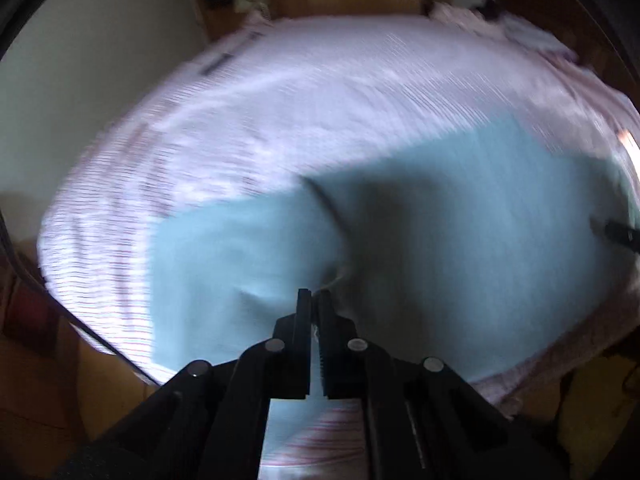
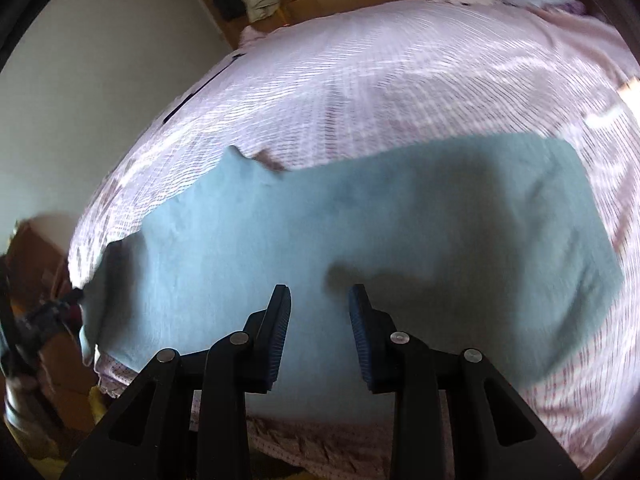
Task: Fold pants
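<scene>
Pink striped bedspread (image 2: 400,80) under flat teal cotton pants (image 2: 400,240). Left gripper (image 1: 314,300) clamped on fabric edge; right gripper (image 2: 320,300) apart, empty. Probably mid-fold; next, lift across.

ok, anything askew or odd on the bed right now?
The light blue pants aren't flat: the left gripper is shut on a bunched ridge of fabric, and a far corner is peaked up off the striped bedsheet. No damage visible.

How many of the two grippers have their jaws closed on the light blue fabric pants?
1. The left gripper pinches the light blue fabric pants at a fold; the right gripper hovers open above them.
</scene>
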`<state>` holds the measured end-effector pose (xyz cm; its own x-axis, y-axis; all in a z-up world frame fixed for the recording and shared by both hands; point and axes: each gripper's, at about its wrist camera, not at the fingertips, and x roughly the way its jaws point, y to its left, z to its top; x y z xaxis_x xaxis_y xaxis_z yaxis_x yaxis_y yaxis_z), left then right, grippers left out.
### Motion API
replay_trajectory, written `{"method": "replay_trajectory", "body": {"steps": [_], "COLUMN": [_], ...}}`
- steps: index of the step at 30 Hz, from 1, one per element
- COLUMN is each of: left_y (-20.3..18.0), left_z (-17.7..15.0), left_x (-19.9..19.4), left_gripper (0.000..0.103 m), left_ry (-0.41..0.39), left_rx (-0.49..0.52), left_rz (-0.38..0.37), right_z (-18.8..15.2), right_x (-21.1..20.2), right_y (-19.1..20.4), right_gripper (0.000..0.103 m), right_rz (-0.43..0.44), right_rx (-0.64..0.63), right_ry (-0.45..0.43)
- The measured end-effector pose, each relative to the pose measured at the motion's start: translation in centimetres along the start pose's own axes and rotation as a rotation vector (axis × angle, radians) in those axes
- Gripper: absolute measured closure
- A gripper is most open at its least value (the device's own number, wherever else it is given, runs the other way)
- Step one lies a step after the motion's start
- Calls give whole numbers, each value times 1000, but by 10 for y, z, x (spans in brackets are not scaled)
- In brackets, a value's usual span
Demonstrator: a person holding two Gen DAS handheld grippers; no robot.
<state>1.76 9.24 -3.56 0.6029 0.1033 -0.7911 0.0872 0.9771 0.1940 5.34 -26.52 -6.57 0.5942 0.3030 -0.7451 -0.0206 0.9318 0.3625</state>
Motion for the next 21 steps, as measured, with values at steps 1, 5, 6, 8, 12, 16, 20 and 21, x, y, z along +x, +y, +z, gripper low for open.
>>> {"method": "replay_trajectory", "body": {"steps": [1,5,6,8,12,16,20,21], "left_y": [14,55,61,79,108,124,130,131], "left_z": [3,13,14,18,24,32,39,40], "left_x": [-5,-8,-7,-1,19,44,56,59], "left_gripper": [100,100,100,100,100,100,100,100], "left_ry": [-17,-44,-45,-42,-14,0,-7,-3], "left_rx": [-22,-57,-62,-89,-120,-118,-98,-86], "left_rz": [20,112,125,140,131,84,43,29], "right_z": [3,26,31,42,59,71,82,86], "right_x": [2,14,17,24,40,54,67,71], "right_y": [3,18,21,28,37,45,48,49], "right_gripper": [80,80,80,80,80,80,80,80], "right_rz": [1,5,4,9,22,45,94,106], "right_rx": [-15,-87,-105,-143,-188,-220,-214,-217], "right_ry": [1,0,1,5,30,53,84,91]}}
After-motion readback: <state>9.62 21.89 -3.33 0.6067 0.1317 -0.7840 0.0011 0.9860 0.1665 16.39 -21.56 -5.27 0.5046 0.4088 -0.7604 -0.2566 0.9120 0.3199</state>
